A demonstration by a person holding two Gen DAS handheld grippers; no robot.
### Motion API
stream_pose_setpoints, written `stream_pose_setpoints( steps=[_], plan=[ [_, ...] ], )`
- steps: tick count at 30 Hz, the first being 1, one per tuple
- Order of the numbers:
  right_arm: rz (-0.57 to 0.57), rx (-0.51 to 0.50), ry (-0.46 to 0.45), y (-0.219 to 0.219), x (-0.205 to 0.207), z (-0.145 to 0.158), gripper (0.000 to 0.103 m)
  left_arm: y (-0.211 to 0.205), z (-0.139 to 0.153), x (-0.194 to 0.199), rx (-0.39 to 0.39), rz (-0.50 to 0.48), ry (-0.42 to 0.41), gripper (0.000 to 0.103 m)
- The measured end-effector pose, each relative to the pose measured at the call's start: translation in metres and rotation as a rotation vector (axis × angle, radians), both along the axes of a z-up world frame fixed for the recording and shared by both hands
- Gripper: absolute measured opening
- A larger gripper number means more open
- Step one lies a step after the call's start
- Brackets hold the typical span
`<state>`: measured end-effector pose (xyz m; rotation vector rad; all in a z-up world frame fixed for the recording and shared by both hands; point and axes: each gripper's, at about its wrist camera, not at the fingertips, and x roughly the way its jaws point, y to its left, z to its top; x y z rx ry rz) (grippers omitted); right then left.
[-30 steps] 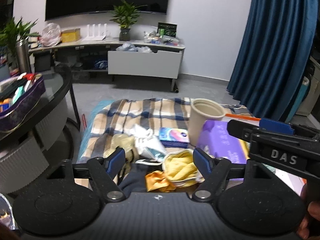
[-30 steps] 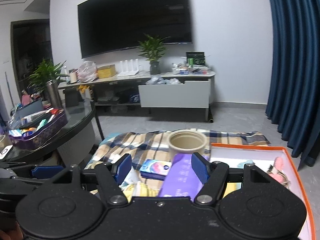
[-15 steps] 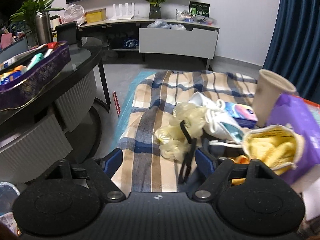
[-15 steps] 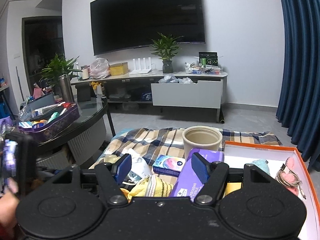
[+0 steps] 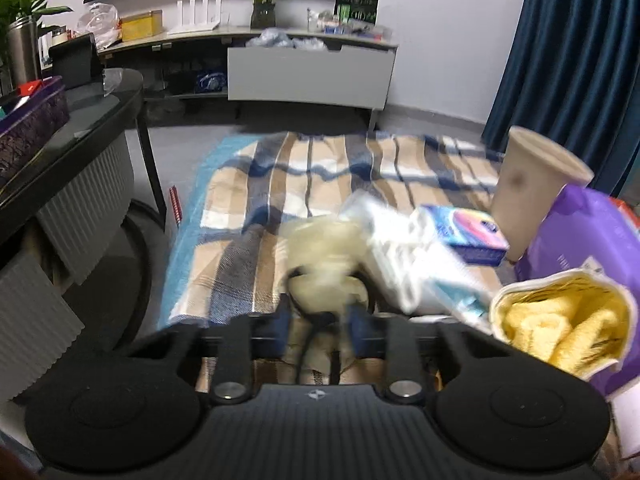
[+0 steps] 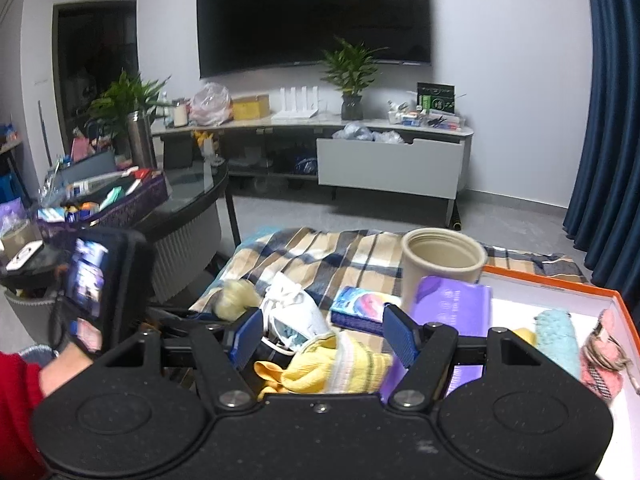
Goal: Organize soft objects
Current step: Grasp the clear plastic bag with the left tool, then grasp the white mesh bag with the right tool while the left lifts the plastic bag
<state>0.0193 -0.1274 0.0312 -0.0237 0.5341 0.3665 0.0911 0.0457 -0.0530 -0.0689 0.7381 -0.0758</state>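
We see the left gripper point(image 5: 318, 322) tipped downward over the plaid blanket point(image 5: 304, 184), its jaws closing and already near together, with the pale yellow crumpled bag point(image 5: 324, 264) caught between them (motion blur keeps us from telling whether the pads fully press on it). A dark strap or cord runs down between the blue pads as well. Just to the right of the bag lies a white drawstring pouch point(image 5: 404, 248), and beyond that a small blue box point(image 5: 466, 236). A beige cup point(image 5: 528, 184) stands upright behind the box, beside a purple packet point(image 5: 584, 240). At the near right, a yellow towel point(image 5: 560, 324) sits bundled in a white-rimmed pouch.

From the right wrist view, the right gripper point(image 6: 322, 340) has its jaws spread wide with nothing pinched; the yellow towel point(image 6: 332, 364) and the white pouch point(image 6: 296, 312) lie below the gap. The gripper points forward and slightly down toward the blanket. On the far left of this view we see the person's left hand point(image 6: 66, 364), in a red sleeve point(image 6: 18, 404), holding the left gripper's black body low beside the blanket, its front end by the yellow bag point(image 6: 236, 296). To the right, an orange-rimmed box point(image 6: 556, 282) holds a teal fuzzy item point(image 6: 556, 340) and a pink one point(image 6: 604, 360).
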Motion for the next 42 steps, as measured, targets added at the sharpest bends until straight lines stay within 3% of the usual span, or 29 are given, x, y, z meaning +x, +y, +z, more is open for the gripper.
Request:
stream_pose_setpoints(
  steps=[2, 12, 23, 25, 26, 29, 42],
  plan=[
    [0.007, 0.003, 0.018, 0.009, 0.006, -0.004, 0.080, 0.009, 0.009, -0.010, -0.026, 0.012, -0.020, 0.018],
    [0.056, -0.105, 0.113, 0.077, 0.056, -0.035, 0.082, 0.045, 0.040, -0.042, -0.035, 0.093, -0.069, 0.018],
    [-0.022, -0.316, 0.210, 0.121, 0.121, -0.083, 0.083, 0.056, 0.032, -0.031, -0.056, 0.098, -0.032, 0.018],
    [-0.033, -0.312, 0.223, 0.119, 0.129, -0.089, 0.073, 0.056, 0.032, -0.029, -0.062, 0.092, -0.029, 0.018],
    [-0.044, -0.302, 0.230, 0.117, 0.131, -0.090, 0.064, 0.055, 0.031, -0.028, -0.061, 0.090, -0.029, 0.018],
    [-0.047, -0.264, 0.207, 0.113, 0.127, -0.084, 0.054, 0.053, 0.033, -0.027, -0.061, 0.092, -0.031, 0.018],
    [-0.065, -0.069, 0.050, 0.060, 0.065, -0.001, 0.053, 0.022, 0.066, -0.048, -0.055, 0.071, -0.094, 0.017]
  ],
)
